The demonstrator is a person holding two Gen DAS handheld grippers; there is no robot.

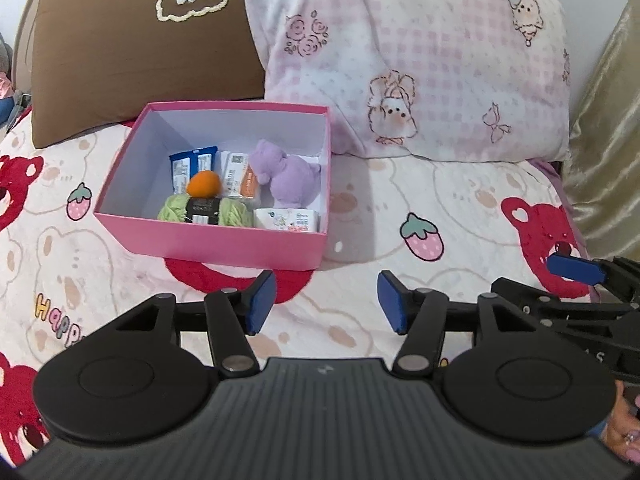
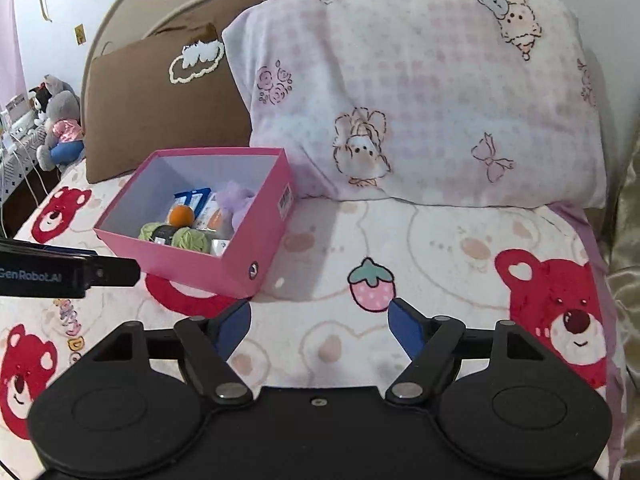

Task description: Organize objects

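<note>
Soft, even indoor light, faint shadows right of the pink box (image 1: 224,240), fisheye bending and darkened corners.

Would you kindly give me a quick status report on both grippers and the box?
Left gripper open, empty. Right gripper open, empty. Pink box on bed, holding items. Nothing in the way.

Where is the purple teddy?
In both views the purple teddy lies inside the pink box on the bed, at the box's right side, beside the orange ball.

Pink box (image 1: 208,240), brown pillow (image 1: 132,52), pink-checked pillow (image 1: 440,60), red-bear, strawberry-print bedspread (image 1: 460,208).
</note>
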